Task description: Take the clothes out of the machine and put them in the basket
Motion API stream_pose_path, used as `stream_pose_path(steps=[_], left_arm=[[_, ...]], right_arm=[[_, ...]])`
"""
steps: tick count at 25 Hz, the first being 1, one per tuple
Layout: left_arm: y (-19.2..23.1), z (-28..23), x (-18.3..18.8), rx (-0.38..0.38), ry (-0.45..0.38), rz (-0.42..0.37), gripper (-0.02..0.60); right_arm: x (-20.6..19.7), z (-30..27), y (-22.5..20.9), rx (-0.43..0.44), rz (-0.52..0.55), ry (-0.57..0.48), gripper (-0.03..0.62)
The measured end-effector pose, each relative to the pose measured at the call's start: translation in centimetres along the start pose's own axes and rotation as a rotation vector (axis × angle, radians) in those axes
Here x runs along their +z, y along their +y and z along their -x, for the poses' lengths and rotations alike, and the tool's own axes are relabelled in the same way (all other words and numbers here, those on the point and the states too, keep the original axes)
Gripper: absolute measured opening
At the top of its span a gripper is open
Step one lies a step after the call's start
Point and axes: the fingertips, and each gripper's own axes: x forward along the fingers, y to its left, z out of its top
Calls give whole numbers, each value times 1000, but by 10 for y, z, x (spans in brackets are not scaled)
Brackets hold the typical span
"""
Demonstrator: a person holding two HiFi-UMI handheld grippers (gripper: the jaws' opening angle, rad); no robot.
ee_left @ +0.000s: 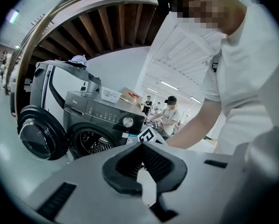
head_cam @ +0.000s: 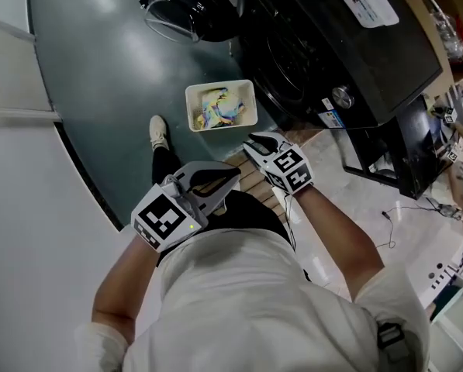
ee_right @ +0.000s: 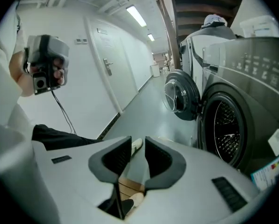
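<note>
Head view only: white basket (head_cam: 192,93) on the grey floor (head_cam: 99,68), multicoloured clothes (head_cam: 219,107) inside. It sits just beside the washing machine (head_cam: 324,45) front, near the person's shoe (head_cam: 159,132).

Right gripper view only: perforated drum (ee_right: 228,129) seen through the port, round door (ee_right: 179,97) swung wide into the aisle.

Open floor runs from the basket out to the white wall (head_cam: 14,53).

Both forearms bent in front of the torso, marker cubes up, grippers close together and angled down towards the basket.

Left gripper (ee_left: 141,146): fingertips pressed together, nothing between.

Right gripper (ee_right: 138,141): jaws narrowly apart, empty, floor and shoe visible through the gap.
</note>
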Motion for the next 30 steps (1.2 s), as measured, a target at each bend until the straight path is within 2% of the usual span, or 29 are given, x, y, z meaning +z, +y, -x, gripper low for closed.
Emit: stream_pose_path(steps=[6,20,30], left_arm=[[-25,8,-3,71,0,20,-3],[-68,29,0,201,-13,23,-3],[-80,36,-14,209,7,64,-3]], right_arm=[[24,70,23,10,26,-84,46],[60,163,74,43,83,-204,46],[62,187,91,52,83,-242,28]])
